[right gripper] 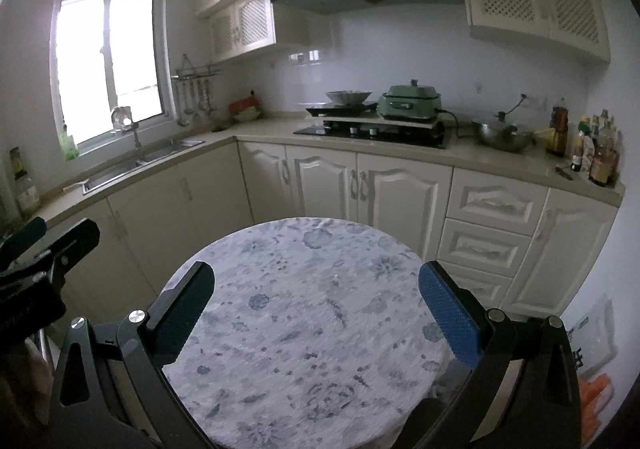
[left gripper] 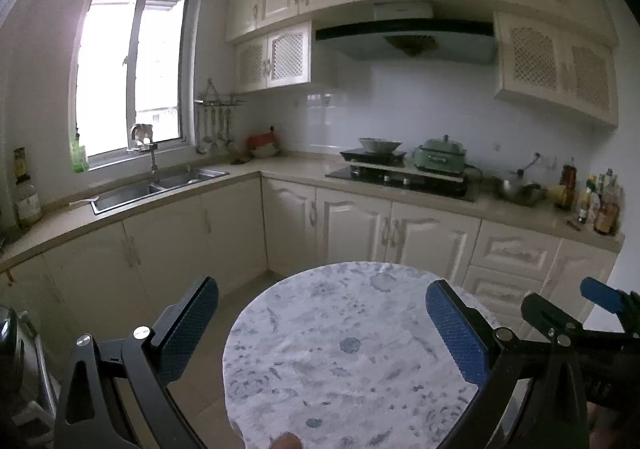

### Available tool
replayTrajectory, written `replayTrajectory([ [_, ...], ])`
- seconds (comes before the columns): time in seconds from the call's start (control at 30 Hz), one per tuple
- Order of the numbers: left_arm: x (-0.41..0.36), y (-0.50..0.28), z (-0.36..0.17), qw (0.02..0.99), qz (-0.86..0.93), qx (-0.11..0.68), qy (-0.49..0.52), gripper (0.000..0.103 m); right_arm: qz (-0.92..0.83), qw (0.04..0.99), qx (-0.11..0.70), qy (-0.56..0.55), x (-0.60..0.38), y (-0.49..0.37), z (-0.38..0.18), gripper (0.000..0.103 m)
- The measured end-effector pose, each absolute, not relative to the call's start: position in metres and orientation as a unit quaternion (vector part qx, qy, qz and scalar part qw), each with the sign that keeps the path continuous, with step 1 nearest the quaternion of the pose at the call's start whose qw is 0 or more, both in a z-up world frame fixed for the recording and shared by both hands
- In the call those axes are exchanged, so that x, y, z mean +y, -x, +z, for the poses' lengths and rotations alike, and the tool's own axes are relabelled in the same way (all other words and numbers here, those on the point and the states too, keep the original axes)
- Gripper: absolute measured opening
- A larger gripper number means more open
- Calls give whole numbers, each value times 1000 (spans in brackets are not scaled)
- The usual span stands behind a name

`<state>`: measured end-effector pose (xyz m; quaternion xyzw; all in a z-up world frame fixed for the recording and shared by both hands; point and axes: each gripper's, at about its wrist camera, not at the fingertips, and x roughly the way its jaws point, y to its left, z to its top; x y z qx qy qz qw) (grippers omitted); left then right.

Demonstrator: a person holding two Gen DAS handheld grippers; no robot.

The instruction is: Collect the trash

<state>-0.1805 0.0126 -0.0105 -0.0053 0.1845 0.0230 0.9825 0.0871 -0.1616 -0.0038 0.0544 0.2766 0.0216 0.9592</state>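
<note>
A round table with a white and grey-blue patterned cloth (left gripper: 344, 353) stands in front of me; it also shows in the right wrist view (right gripper: 304, 313). No trash shows on the cloth. My left gripper (left gripper: 320, 313) is open and empty above the table, blue pads wide apart. My right gripper (right gripper: 316, 301) is open and empty above the same table. The right gripper also shows at the right edge of the left wrist view (left gripper: 576, 309). The left gripper also shows at the left edge of the right wrist view (right gripper: 44, 249).
Cream cabinets and an L-shaped counter (right gripper: 264, 129) run behind the table. On it are a steel sink (left gripper: 160, 185), a hob (right gripper: 372, 131) with a green pot (right gripper: 410, 101), a wok (right gripper: 504, 135) and bottles (right gripper: 596, 153). A dark object (left gripper: 12, 349) stands at the far left.
</note>
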Motion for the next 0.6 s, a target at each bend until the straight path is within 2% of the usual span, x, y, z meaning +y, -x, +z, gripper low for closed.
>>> replayTrajectory([
  [0.3, 14, 201, -2, 984, 15, 178, 11, 102, 10, 964, 261, -44, -159, -78, 5, 103],
  [0.6, 11, 178, -1, 984, 20, 178, 5, 102, 12, 964, 260, -45, -163, -77, 6, 103],
])
